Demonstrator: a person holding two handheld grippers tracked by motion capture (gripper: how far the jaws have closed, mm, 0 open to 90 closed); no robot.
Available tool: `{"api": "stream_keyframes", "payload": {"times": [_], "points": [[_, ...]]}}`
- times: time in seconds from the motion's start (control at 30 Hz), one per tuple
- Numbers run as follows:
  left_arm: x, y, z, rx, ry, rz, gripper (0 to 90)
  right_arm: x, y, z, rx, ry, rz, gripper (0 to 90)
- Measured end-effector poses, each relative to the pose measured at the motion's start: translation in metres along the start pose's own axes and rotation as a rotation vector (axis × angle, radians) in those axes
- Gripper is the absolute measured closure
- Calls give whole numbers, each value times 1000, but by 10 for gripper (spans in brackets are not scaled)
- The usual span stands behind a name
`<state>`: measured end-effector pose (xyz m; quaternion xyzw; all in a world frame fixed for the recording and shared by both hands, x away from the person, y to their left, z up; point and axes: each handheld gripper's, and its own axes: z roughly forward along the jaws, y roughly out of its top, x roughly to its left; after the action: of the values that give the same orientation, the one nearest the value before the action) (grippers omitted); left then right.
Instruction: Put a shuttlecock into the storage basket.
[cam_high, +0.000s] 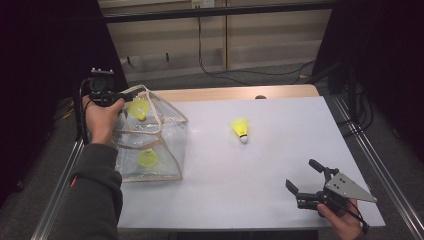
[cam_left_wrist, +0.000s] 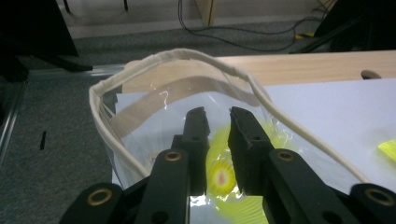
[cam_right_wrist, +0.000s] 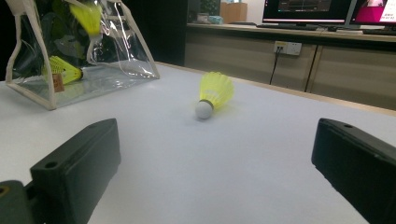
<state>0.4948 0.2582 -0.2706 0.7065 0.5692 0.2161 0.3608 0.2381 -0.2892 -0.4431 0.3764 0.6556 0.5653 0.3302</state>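
At 9 o'clock on the white table (cam_high: 280, 165), the left gripper (cam_high: 131, 98) hangs over the mouth of a clear plastic bag (cam_high: 165, 150) w/ cream trim, a person's left hand (cam_high: 102, 117) wrapped round its body. In the left gripper view its jaws stand close together, a narrow gap between them, and a yellow shuttlecock (cam_left_wrist: 219, 175) shows in that gap, skirt flared below the tips; whether the pads press it can't be told. From the high view that shuttlecock (cam_high: 139, 109) sits high inside the bag, near the rim. A second shuttlecock (cam_high: 148, 158) lies on the bag's floor, toward 7 o'clock of the first.

Center table, approx. 3 o'clock from the bag and well apart from it, a third shuttlecock (cam_high: 241, 129) lies on its side, white cork tip pointing toward the person's edge.

At 5 o'clock, near the table's front corner, the right gripper (cam_high: 306, 178) rests low in the person's right hand (cam_high: 344, 222), jaws spread wide w/ nothing between them; the right gripper view looks across bare tabletop to the loose shuttlecock at 12 o'clock.
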Motion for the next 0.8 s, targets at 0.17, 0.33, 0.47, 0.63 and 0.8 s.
{"api": "stream_keyframes", "payload": {"times": [0.17, 0.33, 0.47, 0.63, 0.8], "points": [[-4, 0, -2, -2, -12, 13, 692, 0, 0, 0, -1, 2, 2, 12], [-10, 1, -3, -5, -43, 5, 624, 0, 0, 0, -1, 1, 0, 12], [-14, 2, -6, -6, -65, 6, 548, 0, 0, 0, -3, 1, 0, 12], [-22, 3, -9, -9, -105, 1, 494, 0, 0, 0, -2, 2, -2, 12], [-31, 4, -13, -9, -151, 9, 438, 0, 0, 0, -2, 1, -1, 12]]}}
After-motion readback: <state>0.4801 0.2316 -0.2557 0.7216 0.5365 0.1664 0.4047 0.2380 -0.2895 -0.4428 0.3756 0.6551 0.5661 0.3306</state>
